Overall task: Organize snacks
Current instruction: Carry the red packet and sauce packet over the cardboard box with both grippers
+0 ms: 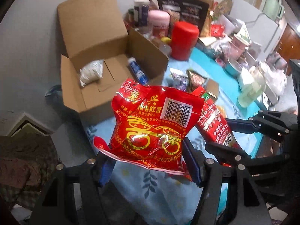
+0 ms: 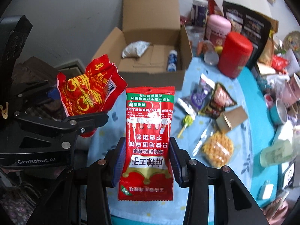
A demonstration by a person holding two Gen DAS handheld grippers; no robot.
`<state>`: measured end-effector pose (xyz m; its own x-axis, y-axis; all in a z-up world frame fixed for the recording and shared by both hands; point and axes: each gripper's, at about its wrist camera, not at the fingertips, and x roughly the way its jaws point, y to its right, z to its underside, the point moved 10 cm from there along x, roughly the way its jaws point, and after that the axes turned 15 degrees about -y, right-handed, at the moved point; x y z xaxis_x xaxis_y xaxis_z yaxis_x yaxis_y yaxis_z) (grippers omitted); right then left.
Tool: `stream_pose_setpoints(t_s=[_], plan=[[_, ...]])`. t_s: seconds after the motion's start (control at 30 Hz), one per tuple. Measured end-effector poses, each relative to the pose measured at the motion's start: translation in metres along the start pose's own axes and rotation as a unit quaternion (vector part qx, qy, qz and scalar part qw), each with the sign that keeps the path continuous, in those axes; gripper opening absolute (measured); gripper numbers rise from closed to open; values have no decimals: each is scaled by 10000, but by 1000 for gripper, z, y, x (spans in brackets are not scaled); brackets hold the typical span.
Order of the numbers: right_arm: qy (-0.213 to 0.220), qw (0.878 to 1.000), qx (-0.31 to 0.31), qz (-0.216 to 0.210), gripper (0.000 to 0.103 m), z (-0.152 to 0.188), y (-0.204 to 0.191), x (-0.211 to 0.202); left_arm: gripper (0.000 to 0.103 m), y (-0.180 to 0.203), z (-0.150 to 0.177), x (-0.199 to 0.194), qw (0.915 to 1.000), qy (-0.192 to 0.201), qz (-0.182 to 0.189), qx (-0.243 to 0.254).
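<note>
Red foil is pinched in each tool: a crumpled red-and-gold packet (image 1: 153,123) by the left tool (image 1: 148,163), a flat red sachet (image 2: 149,140) by the right tool (image 2: 147,164), both held above the bench (image 2: 241,86) edge. Perhaps a tube (image 2: 172,61) is seen in the cardboard box (image 2: 150,61) at the far edge.

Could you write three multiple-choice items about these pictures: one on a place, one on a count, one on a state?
1. Where is the white pouch?
A. inside the cardboard box
B. on the blue tablecloth
C. in the left tool

2. How many things lie inside the box?
A. none
B. two
C. five

3. What is the right tool doing?
A. standing open and empty
B. gripping a red packet
C. gripping a lollipop

Answers:
1. A, the pouch lies on the box floor.
2. B, only the pouch and a blue and white tube are there.
3. B, its pads press both sides of the packet.
</note>
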<state>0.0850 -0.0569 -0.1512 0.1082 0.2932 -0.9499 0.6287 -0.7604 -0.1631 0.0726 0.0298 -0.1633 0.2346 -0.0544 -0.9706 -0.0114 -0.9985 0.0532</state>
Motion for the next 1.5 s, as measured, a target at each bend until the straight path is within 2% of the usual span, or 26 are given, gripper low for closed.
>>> stream_pose_setpoints(t_s=[0.4, 0.7, 0.97, 1.1, 1.5], plan=[[368, 9990, -258, -11, 43, -58, 6, -14, 65, -30, -45, -17, 9982, 431, -134, -406], [600, 9979, -242, 37, 43, -109, 24, -12, 65, -54, -92, -19, 9953, 759, -269, -534], [690, 9969, -326, 186, 43, -158, 40, 4, 65, -82, -131, -5, 9923, 984, -316, -684], [730, 9968, -272, 151, 43, -181, 48, 15, 65, -97, -148, 1, 9907, 1088, -467, -670], [607, 9965, -491, 309, 44, -242, 51, 56, 66, -147, -186, 46, 9876, 949, -701, -1032]])
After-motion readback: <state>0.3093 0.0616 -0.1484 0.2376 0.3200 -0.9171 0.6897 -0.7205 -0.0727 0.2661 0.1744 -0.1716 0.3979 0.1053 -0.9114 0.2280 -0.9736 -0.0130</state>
